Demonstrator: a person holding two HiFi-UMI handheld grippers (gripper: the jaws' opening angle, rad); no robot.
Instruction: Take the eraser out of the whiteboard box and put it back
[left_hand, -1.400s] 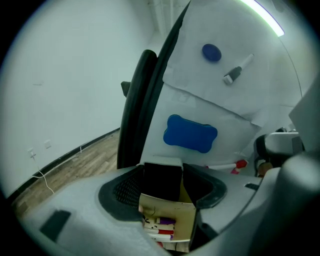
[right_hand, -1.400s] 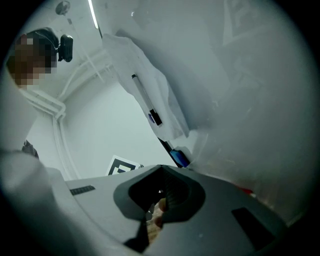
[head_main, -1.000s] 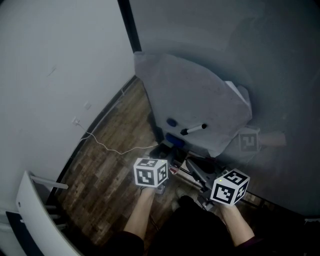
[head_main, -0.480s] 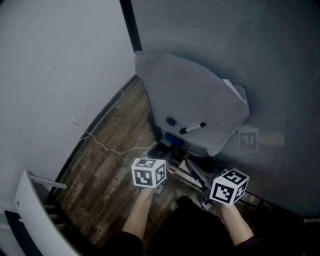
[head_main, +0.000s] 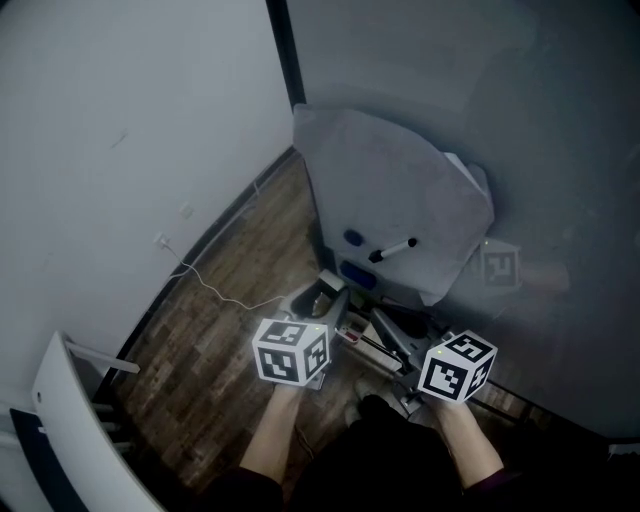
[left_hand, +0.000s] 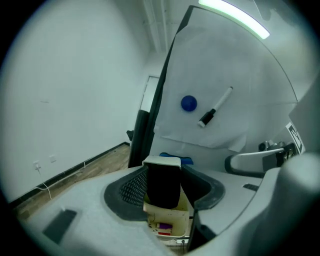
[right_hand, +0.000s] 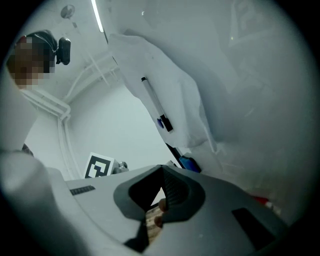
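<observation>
Eraser (left_hand: 162, 189) sits between left gripper (left_hand: 163, 172) jaws, pinched on both sides, near blue whiteboard box (left_hand: 186, 160). Right gripper (right_hand: 161, 175) closed, tips touching, holds nothing.

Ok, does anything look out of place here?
The marker sits tilted on the whiteboard face instead of lying flat. A loose white cable trails across the floor. The left tool holds the eraser.
</observation>
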